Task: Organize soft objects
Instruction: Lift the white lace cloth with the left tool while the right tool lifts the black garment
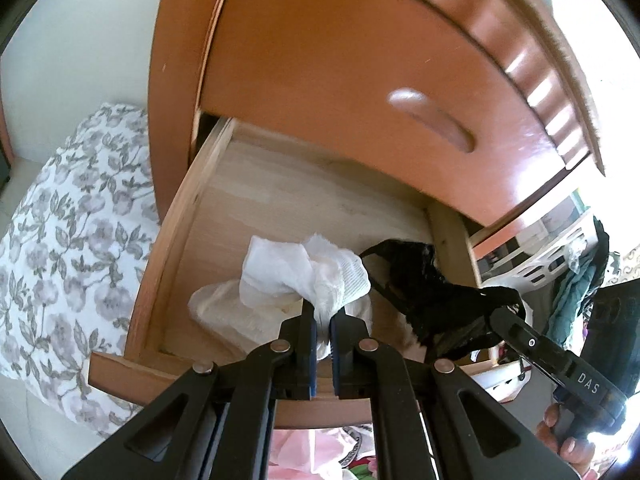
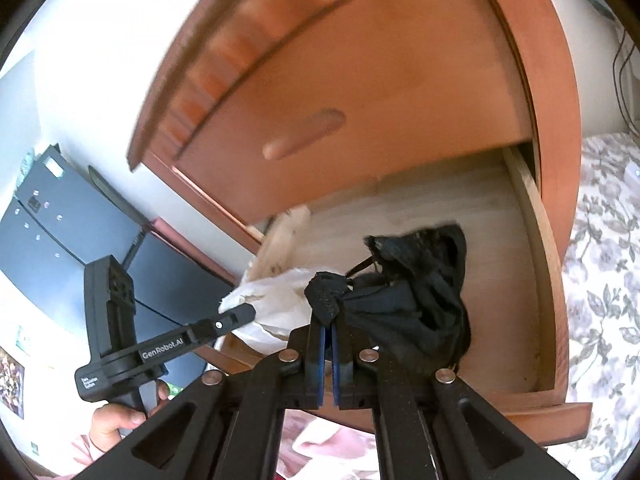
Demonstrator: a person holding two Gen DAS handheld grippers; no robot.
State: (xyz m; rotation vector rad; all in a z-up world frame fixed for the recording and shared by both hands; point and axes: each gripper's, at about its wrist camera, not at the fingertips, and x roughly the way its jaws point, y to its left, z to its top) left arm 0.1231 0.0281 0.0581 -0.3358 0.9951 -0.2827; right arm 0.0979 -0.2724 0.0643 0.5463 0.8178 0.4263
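Two hand-held grippers over the open lower drawer (image 1: 256, 200) of an orange-brown wooden nightstand (image 1: 320, 60). The left gripper (image 1: 323, 320) is pressed together on a white fabric item (image 1: 304, 272), pinching its bunched edge; the rest of the cloth hangs over the drawer's pale wooden floor, near the front wall. The right gripper (image 2: 328, 322) is likewise clamped, pinching a black lace garment (image 2: 416, 292) whose folds hang just beside the white item, toward the drawer's other side wall. The closed upper drawer (image 2: 360, 100), with a recessed handle (image 2: 304, 134), lies above. A floral bedspread (image 1: 68, 256) flanks the nightstand. A white laundry basket (image 1: 536, 264) holding clothes stands beyond.
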